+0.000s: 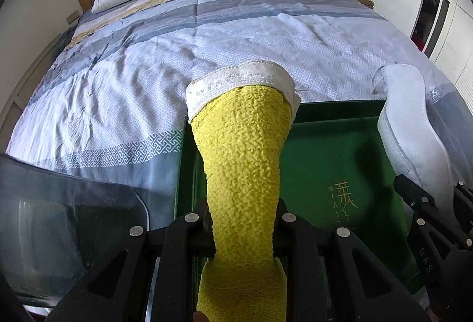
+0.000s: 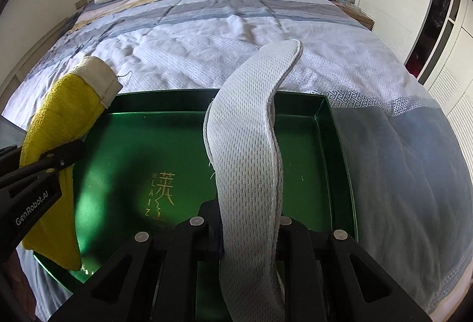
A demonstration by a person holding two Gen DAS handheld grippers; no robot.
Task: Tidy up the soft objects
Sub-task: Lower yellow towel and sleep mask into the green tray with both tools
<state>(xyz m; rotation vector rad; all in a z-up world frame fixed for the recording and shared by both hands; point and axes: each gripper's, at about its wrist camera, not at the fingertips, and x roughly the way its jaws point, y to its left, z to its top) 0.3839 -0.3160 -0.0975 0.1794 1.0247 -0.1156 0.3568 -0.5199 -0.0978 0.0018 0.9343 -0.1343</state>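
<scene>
Left claw point(image 1: 244, 236) clamping yellow towel point(image 1: 242, 150), right claw point(image 2: 249, 236) gripping grey mesh pad point(image 2: 248, 150), both above green tray point(image 2: 310, 144) on bed point(image 2: 207, 35)

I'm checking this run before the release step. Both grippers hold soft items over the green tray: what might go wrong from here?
1. The yellow towel sticks up past the left gripper, so it may flop over the green tray edge onto the bedspread.
2. The grey insole in the right gripper arches past the far wall and may land half outside.
</scene>
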